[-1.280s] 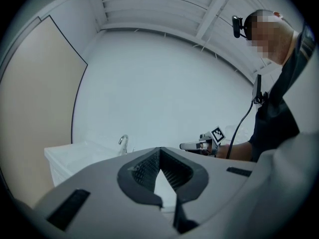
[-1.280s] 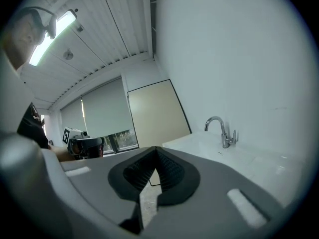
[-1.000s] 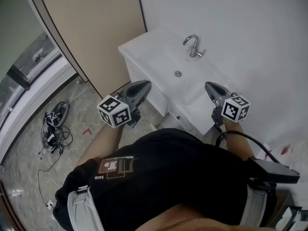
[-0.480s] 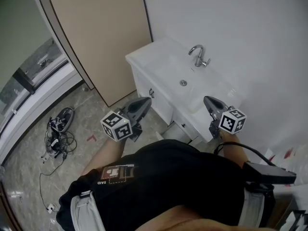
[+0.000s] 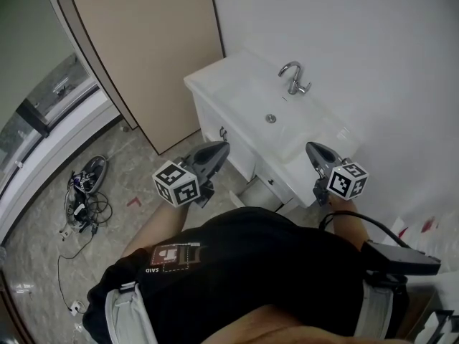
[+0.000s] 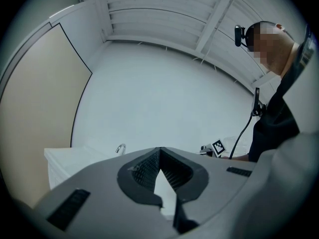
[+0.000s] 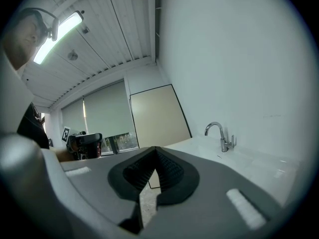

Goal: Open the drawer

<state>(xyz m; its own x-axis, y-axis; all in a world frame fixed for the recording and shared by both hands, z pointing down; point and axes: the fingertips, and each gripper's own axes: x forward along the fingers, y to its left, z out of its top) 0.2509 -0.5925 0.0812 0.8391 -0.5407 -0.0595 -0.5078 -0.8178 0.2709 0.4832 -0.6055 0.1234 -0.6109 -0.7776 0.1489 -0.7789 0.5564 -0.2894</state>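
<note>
We hold the left gripper [image 5: 221,147] and the right gripper [image 5: 310,147] with their jaws fully together and nothing between them, both in the air in front of the vanity [image 5: 211,120]. The drawer [image 5: 281,185] appears closed under the basin [image 5: 237,84] rim, between the two tips in the head view and apart from both. Closed jaws cannot take the small knob [image 5: 273,180], so an approach without first parting them risks a tip striking the drawer front, and a misaligned close may pinch only the knob's edge and slip on the pull

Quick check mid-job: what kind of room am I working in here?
Probably a bathroom: a white washbasin with a chrome tap, set on a white vanity cabinet, over a stone-look floor.
</note>
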